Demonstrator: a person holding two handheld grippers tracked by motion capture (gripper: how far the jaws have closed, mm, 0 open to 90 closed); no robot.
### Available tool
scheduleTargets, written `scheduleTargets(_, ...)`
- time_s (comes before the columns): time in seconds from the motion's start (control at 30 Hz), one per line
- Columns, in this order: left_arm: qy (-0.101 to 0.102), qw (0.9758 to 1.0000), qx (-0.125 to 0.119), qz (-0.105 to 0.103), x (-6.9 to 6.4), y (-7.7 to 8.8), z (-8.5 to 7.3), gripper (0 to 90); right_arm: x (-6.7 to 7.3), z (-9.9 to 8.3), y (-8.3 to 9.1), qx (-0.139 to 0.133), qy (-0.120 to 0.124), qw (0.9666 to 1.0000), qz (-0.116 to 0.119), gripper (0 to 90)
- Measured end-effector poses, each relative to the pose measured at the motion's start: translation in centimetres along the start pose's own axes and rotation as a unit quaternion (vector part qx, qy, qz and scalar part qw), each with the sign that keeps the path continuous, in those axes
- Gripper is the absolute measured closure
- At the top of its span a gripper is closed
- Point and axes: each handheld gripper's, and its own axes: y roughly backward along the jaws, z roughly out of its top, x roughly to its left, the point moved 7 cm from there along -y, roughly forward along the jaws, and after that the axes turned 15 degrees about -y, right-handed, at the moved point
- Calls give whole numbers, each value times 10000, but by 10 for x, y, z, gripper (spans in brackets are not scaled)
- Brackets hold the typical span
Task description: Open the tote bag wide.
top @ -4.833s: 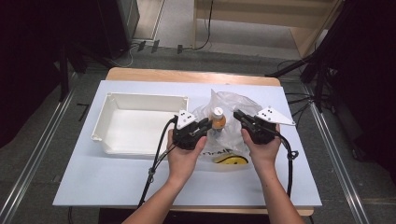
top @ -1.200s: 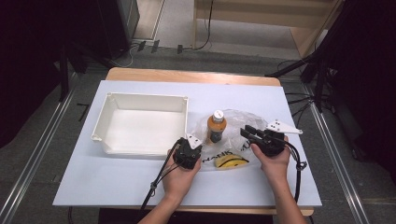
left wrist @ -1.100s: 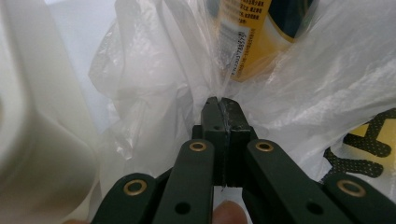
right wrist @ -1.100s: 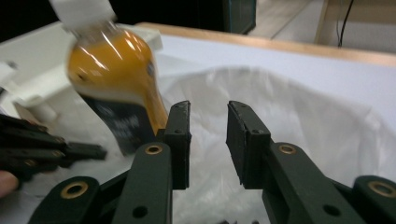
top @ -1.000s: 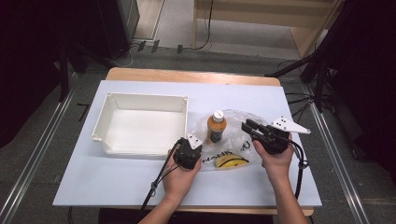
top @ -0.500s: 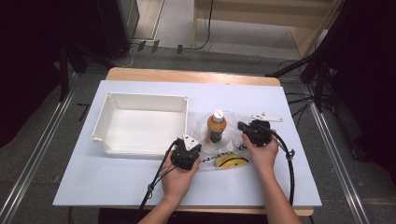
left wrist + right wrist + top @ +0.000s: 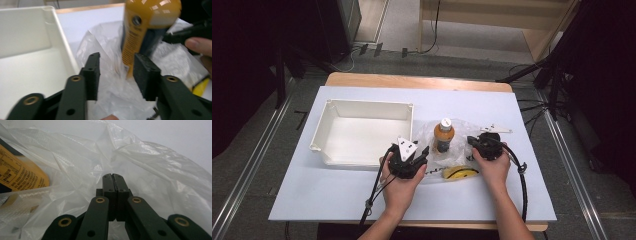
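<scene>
An orange bottle (image 7: 444, 135) with a white cap stands on a crumpled clear plastic bag (image 7: 462, 131) in the middle of the table. A banana (image 7: 460, 172) lies at the bag's near edge. My left gripper (image 7: 424, 153) sits just left of the bottle. Its jaws have just been opening and stand open (image 7: 116, 72) with loose bag film (image 7: 105, 45) between them, the bottle (image 7: 142, 25) right behind. My right gripper (image 7: 470, 141) is at the bottle's right, shut (image 7: 114, 177) on the bag (image 7: 150, 157), whose folds run together at its tips. The bottle's label (image 7: 20, 175) shows at left.
A white tray (image 7: 362, 107) stands left of the bag, its wall (image 7: 62, 42) close beside my left jaw. The white table mat (image 7: 312, 195) ends at a wooden edge at the back. Cables trail from both grippers toward the near edge.
My left gripper has risen slightly and its jaws have opened off the bag. The right hand has come down and leftward to the bag beside the bottle, jaws closing.
</scene>
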Motion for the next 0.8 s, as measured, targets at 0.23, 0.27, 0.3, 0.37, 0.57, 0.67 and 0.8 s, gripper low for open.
scheduleTargets(0.23,-60,9989,159,441,8,-9,6,365,1,-1,1,-21,22,10000,44,900)
scheduleTargets(0.27,-94,9987,205,466,8,-12,5,365,1,-1,1,-17,27,10000,55,900)
scheduleTargets(0.3,-112,9984,207,508,7,-13,5,364,1,-1,1,-25,20,10000,67,900)
scheduleTargets(0.37,-146,9978,169,623,8,-11,6,442,0,-1,1,-11,0,10000,98,900)
scheduleTargets(0.57,-223,9987,118,453,0,-8,12,491,1,-1,1,-40,-6,9999,109,900)
scheduleTargets(0.67,-80,9988,390,299,0,-19,3,604,1,-1,2,-54,-10,9999,127,900)
scheduleTargets(0.8,131,9985,506,139,2,-24,-3,836,0,-1,3,-75,-20,9998,157,900)
